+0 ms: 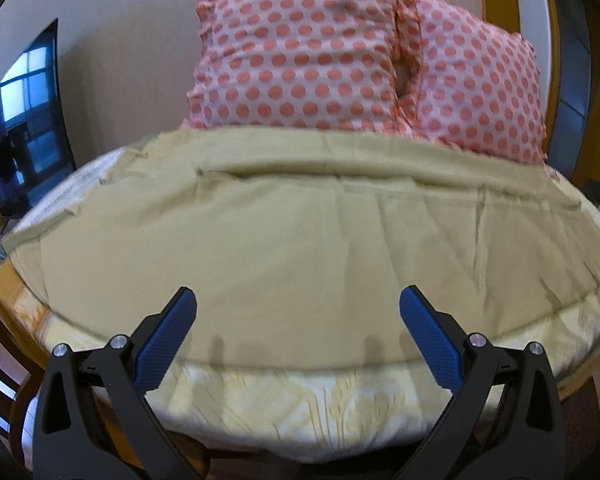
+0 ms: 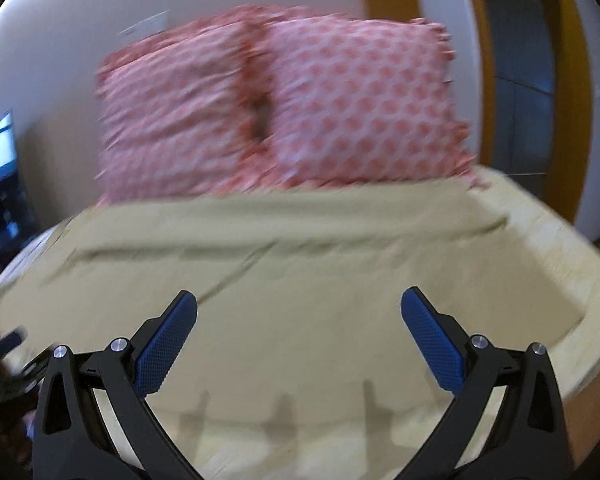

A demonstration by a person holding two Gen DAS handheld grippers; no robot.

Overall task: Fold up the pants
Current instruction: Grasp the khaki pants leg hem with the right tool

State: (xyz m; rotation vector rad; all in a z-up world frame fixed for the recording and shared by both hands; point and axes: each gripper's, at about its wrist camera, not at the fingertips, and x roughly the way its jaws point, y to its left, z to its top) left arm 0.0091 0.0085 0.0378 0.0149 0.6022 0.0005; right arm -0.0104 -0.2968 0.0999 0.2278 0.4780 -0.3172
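Khaki pants [image 1: 300,232] lie spread flat across the bed, reaching from the near edge back to the pillows. They also show in the right wrist view [image 2: 292,288], blurred. My left gripper [image 1: 298,300] is open and empty, hovering over the near part of the pants by the bed's front edge. My right gripper [image 2: 299,300] is open and empty too, above the near part of the pants. Neither gripper touches the fabric.
Two pink polka-dot pillows [image 1: 328,60] stand against the wall at the back of the bed. The pale yellow mattress [image 1: 300,412] has a wooden frame [image 1: 8,292]. A dark screen [image 1: 24,120] stands at the left. A yellow door frame [image 2: 580,100] is at the right.
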